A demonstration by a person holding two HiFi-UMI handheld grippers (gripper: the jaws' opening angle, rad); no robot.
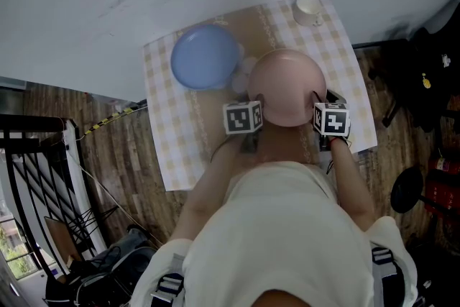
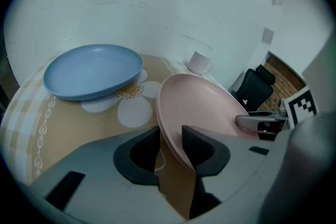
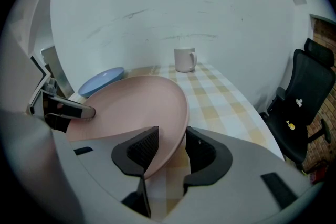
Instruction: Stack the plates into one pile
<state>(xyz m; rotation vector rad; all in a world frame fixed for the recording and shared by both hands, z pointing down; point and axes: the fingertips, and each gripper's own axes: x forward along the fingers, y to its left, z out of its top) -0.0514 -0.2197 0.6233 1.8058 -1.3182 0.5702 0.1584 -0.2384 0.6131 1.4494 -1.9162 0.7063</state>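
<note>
Status: plates unstacked, pink plate (image 1: 287, 86) between both grippers.
My left gripper (image 2: 170, 136) is clamped on its left rim; my right gripper (image 3: 173, 139) stands open round the right rim, gap showing. The blue plate (image 1: 205, 57) lies separate, far left on the checked cloth (image 1: 345, 61). Nothing is piled yet; I judge the whole transfer of pink onto blue remains.
</note>
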